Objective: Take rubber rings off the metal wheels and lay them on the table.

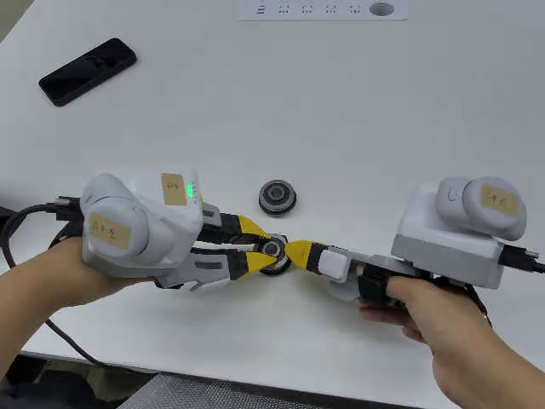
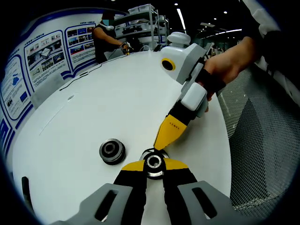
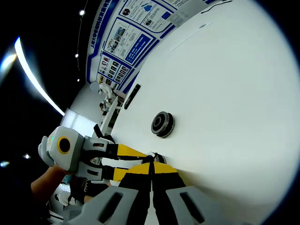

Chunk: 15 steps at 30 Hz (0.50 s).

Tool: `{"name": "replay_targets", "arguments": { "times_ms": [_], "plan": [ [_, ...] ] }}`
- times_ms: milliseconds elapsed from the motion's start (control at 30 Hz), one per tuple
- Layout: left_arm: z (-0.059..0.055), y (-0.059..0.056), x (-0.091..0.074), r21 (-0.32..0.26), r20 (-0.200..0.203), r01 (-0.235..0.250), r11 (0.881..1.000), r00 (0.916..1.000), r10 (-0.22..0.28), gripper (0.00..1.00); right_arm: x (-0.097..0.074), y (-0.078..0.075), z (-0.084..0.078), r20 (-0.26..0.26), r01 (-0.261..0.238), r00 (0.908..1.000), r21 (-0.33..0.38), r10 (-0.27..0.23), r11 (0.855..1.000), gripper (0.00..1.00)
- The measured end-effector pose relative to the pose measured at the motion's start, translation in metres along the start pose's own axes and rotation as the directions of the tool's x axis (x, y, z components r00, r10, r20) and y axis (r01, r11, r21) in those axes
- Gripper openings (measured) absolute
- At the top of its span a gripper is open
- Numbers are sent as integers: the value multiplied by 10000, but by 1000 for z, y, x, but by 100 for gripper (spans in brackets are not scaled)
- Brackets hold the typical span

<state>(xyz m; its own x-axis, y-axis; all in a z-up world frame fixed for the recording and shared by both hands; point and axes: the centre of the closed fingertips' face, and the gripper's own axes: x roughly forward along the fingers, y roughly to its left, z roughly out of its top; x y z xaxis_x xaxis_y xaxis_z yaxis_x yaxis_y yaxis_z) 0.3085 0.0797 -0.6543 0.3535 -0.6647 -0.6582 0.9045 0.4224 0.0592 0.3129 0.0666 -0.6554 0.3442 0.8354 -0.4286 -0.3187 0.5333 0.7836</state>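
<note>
Now my left gripper (image 1: 262, 250) clamps a wheel (image 1: 274, 253) near the table (image 1: 341, 102) front edge; right gripper (image 1: 296, 253), jaws together, touches its rim.

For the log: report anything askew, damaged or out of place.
Nothing stands out. The left gripper clamps one wheel, the right gripper has its shut tips at that wheel's rim, and the spare wheel lies flat on the table, apart.

White table (image 1: 341, 102): black phone (image 1: 87, 71) far left, power strip (image 1: 322, 9) far edge, metal wheel (image 1: 278, 196) mid
</note>
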Motion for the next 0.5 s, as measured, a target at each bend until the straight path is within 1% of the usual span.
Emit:
{"name": "replay_targets", "arguments": {
  "times_ms": [167, 500],
  "plan": [
    [0, 0, 0, -34, 19, -4, 10000, 10000, 4, 13, 1, 0, 0, -30, 122, 9999, -228, -123, 9997, 1],
    [-1, 0, 0, -17, 0, -14, 10000, 10000, 14, 13, 2, 0, 0, -100, 188, 9998, -578, -194, 9982, 0]
  ]
}}
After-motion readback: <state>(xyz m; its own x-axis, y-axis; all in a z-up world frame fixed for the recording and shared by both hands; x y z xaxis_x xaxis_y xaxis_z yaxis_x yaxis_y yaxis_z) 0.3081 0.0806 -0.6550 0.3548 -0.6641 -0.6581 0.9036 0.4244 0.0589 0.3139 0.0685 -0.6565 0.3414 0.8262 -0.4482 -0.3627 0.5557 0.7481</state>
